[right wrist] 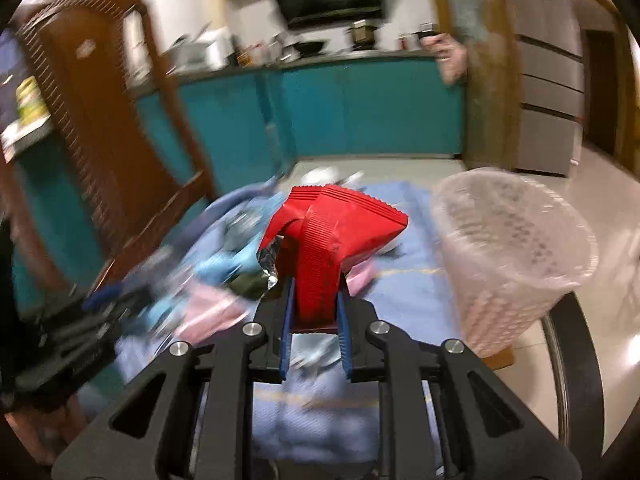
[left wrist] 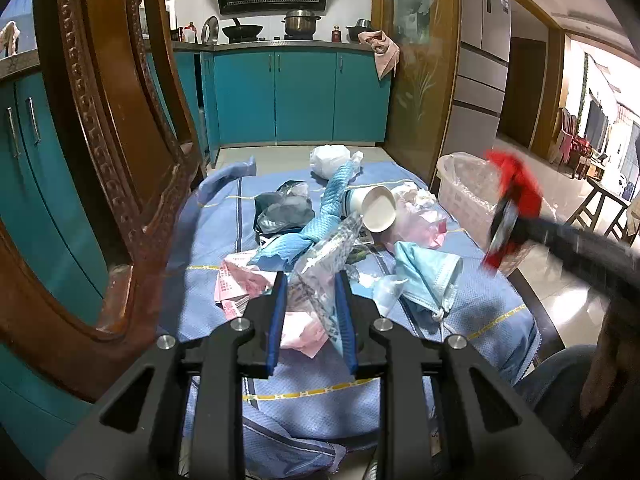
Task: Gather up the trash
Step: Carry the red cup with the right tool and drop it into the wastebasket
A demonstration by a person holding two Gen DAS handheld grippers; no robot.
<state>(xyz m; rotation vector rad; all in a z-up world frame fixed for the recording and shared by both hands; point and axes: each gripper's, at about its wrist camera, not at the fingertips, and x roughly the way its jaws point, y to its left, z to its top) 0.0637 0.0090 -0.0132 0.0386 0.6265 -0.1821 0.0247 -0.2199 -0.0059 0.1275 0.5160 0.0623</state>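
Note:
Trash is heaped on a blue cloth: a white paper cup on its side, a light blue face mask, pink paper, a dark foil bag and a white plastic bag. My left gripper is low over the heap, its blue pads closed on a clear printed plastic wrapper. My right gripper is shut on a red snack wrapper and holds it above the cloth, left of a plastic-lined white lattice basket. The left wrist view also catches that red wrapper, blurred, beside the basket.
A carved wooden chair stands close on the left. Teal kitchen cabinets run along the back, with a fridge at the right. The table's dark rim curves past the basket, with tiled floor beyond it.

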